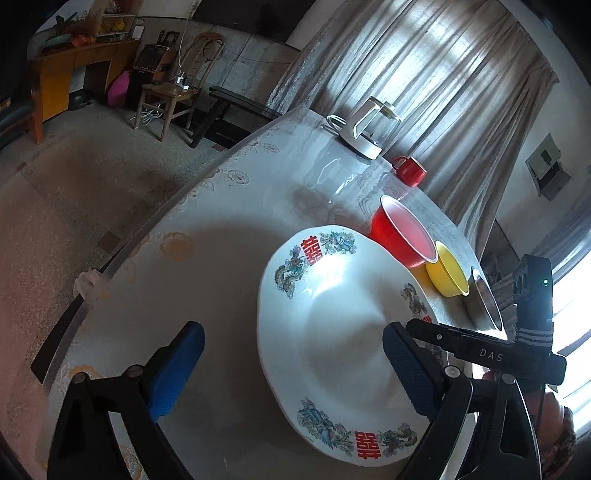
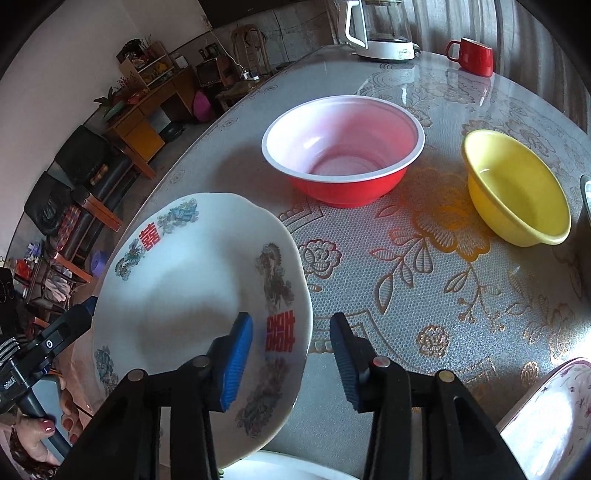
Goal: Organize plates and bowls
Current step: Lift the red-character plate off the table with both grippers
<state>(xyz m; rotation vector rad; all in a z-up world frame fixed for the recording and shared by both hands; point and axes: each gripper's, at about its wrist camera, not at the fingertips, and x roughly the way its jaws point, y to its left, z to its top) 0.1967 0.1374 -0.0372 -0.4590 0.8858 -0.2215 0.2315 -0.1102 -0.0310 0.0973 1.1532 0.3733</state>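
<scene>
Spread wide, the right gripper (image 2: pixel 291 354) straddled the near-right rim of the white plate (image 2: pixel 199 295), tilted above the table (image 2: pixel 424 295); the left gripper (image 1: pixel 291 373), equally spread, bracketed its left edge. Farther right sat the red bowl (image 2: pixel 343 147) and yellow bowl (image 2: pixel 517 188).

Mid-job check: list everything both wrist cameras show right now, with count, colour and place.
white ceramic plate with dragon pattern and red characters: 1, white, nearest, between both grippers
red plastic bowl with pale inside: 1, red, mid-table
yellow plastic bowl: 1, yellow, right of the red bowl
shiny metal bowl: 1, silver, right of the yellow bowl
red mug: 1, red, far edge
white coffee maker with glass jug: 1, white, left of the mug
white plate with purple flower print: 1, near right
table with gold-flowered cover: 1, grey-gold
left hand-held gripper: 1, black, blue pads, open
right hand-held gripper: 1, same colours, open, astride the plate's rim
</scene>
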